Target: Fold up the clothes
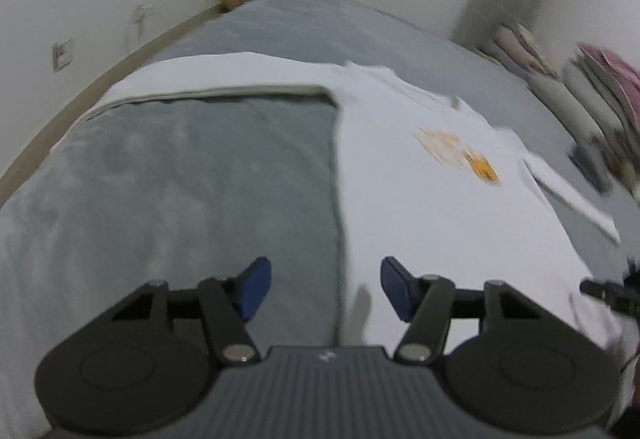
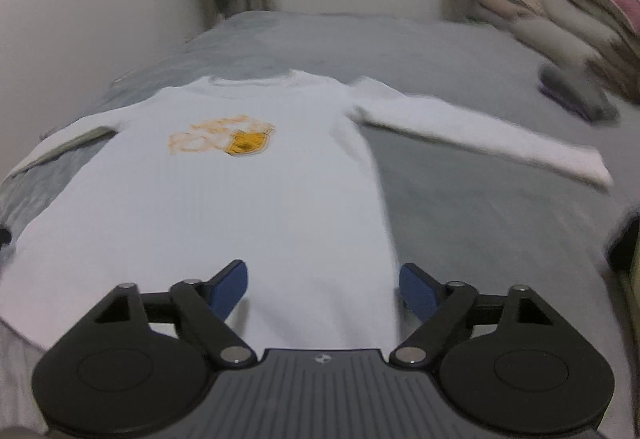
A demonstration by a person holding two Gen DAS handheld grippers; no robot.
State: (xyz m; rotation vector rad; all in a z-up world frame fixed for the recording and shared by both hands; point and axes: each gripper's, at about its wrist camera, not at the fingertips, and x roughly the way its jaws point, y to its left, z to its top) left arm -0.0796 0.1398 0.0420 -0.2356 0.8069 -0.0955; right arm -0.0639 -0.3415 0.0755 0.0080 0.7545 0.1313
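Left gripper (image 1: 326,289) w/ blue pads apart, nothing pinched, over left side edge of white long-sleeved shirt w/ orange print (image 2: 256,199), which lay flat on grey bed (image 2: 460,199). Hem cut off behind right gripper (image 2: 323,291), pads apart astride right edge. Both views blurred.

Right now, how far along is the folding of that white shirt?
Barely begun. Done: the white shirt lies spread flat on the bed, sleeve stretched out. In hand: nothing; the left hand-held gripper and right hand-held gripper sit open by its hem. Left: every fold.
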